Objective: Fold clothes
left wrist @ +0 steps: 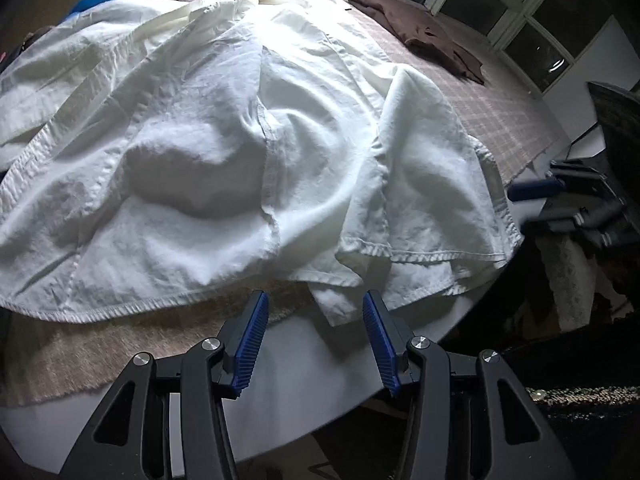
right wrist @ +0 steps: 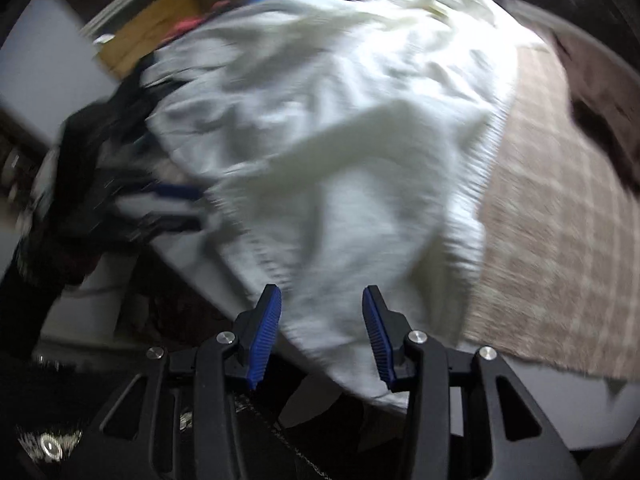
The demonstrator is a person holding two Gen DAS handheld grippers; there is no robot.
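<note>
A large white garment [left wrist: 240, 140] lies spread and wrinkled over the table. In the left wrist view its hem runs along the near edge. My left gripper [left wrist: 316, 314] hangs open just in front of that hem. A small corner of the fabric dangles between the pads, which do not press on it. The right wrist view is blurred by motion. My right gripper [right wrist: 322, 300] is open above the white garment [right wrist: 340, 140] at the table's edge, holding nothing. One of its blurred blue fingers [left wrist: 536, 189] shows at the right of the left wrist view.
A beige checked cloth [left wrist: 500, 108] covers the round white table [left wrist: 320, 372]. A brown garment [left wrist: 432, 36] lies at the far right. A pile of dark clothes [right wrist: 100, 152] sits beyond the white garment's left side. Windows [left wrist: 520, 20] stand behind the table.
</note>
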